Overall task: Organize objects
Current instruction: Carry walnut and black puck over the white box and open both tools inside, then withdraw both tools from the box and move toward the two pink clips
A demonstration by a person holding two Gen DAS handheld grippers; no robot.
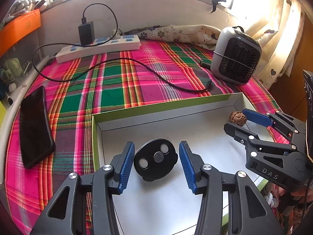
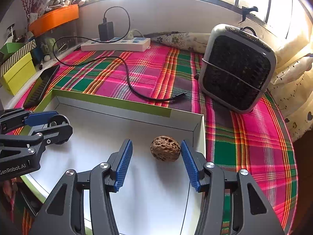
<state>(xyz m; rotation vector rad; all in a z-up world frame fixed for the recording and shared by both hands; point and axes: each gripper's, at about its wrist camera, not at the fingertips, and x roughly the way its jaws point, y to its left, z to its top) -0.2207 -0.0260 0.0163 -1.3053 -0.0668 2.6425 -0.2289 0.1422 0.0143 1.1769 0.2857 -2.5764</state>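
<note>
Lying loose between the wide-apart right gripper, the walnut looks light, hard and roll-prone, best pinched across its middle.

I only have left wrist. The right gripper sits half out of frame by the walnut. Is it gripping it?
Observer: No. In the right wrist view the walnut lies on the floor of the box between the pads of the right gripper. There is a clear gap to one pad, and it sits almost against the other.
Operator: What's on the ledge beyond the phone? It's cropped for me.
Observer: Yellow-green boxes, with a striped box on top.
</note>
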